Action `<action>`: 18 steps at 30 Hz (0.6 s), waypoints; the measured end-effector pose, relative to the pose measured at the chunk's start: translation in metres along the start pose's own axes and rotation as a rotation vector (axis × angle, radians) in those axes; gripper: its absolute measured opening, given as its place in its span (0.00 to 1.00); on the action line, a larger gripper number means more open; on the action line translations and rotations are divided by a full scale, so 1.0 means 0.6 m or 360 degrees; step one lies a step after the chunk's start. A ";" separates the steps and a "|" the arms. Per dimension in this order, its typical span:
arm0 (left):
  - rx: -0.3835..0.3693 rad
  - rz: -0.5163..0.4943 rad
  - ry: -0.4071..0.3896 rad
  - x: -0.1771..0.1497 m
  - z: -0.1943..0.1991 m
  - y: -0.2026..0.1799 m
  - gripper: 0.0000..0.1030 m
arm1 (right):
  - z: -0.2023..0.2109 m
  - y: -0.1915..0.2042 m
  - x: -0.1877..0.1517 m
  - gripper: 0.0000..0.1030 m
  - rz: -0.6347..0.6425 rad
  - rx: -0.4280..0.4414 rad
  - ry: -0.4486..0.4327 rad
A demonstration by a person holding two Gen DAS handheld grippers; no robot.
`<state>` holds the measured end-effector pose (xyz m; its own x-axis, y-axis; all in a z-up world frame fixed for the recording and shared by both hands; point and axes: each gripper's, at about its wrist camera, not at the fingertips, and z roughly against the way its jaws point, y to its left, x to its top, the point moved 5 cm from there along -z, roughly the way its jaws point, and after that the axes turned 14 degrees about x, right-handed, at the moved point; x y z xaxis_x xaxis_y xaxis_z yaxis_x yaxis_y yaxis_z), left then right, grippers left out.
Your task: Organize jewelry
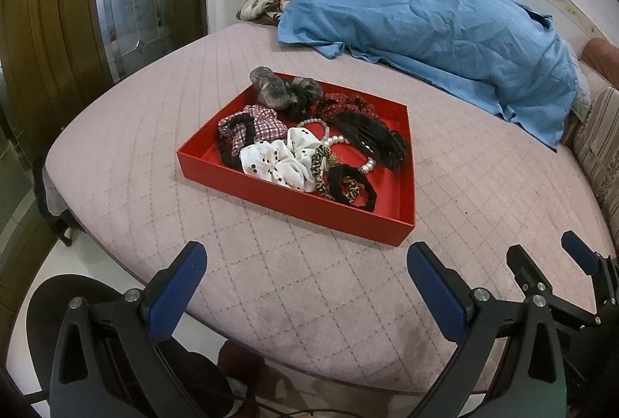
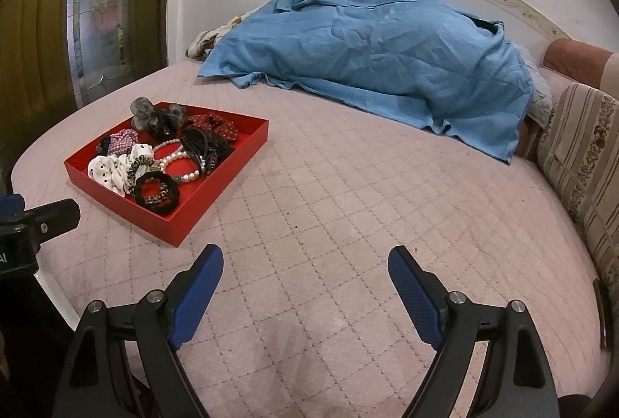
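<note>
while you held both tools low over the near edge of the bed [image 2: 329, 193], each claw stood spread wide with nothing between its blue pads. your left claw [image 1: 305, 259] pointed toward the red tray [image 1: 294, 203], which sat just beyond it at about twelve o'clock in the left wrist view, resting flat on the pink quilted cover. your right claw [image 2: 305, 263] hung over bare quilt, and from its camera the tray [image 2: 116, 199] lay off at about ten o'clock, well apart from the fingers.

inside the tray you had a jumble of hair things and jewelry. a white dotted scrunchie [image 1: 274, 162] lay by the near wall, with a checked scrunchie [image 1: 259, 125] at its eleven o'clock and a black hair tie [image 1: 350, 187] at its three o'clock, wound with a leopard-print band. a pearl bracelet [image 1: 342, 143] sat near the middle, partly under a black comb clip [image 1: 371, 139] toward the right wall. a grey sheer scrunchie [image 1: 271, 89] rested on the far corner, and a red dotted scrunchie [image 1: 344, 104] lay along the far wall beside it.

at twelve to one o'clock beyond the tray, a blue cloth [image 1: 425, 38] lay rumpled against the wall. a striped cushion [image 2: 580, 162] edged the bed at three o'clock in the right wrist view.
</note>
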<state>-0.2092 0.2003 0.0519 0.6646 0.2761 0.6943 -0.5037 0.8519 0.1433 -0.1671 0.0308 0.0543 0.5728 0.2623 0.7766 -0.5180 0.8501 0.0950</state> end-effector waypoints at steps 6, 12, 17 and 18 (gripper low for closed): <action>-0.0001 0.0005 0.0002 0.001 -0.001 0.003 1.00 | 0.001 0.002 -0.001 0.88 0.0019 0.0000 0.0001; 0.0008 0.0004 0.0011 0.002 -0.004 0.008 1.00 | 0.000 0.004 -0.001 0.88 0.0023 0.0001 0.0006; 0.0026 0.0005 0.0031 -0.003 0.001 -0.002 1.00 | 0.000 0.008 -0.002 0.88 0.0034 0.0014 0.0022; 0.0025 0.0007 0.0032 -0.004 0.001 0.000 1.00 | 0.000 0.009 -0.002 0.88 0.0037 0.0014 0.0021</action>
<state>-0.2112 0.1993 0.0509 0.6734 0.2887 0.6805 -0.5150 0.8437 0.1517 -0.1706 0.0348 0.0537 0.5689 0.2882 0.7703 -0.5371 0.8395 0.0825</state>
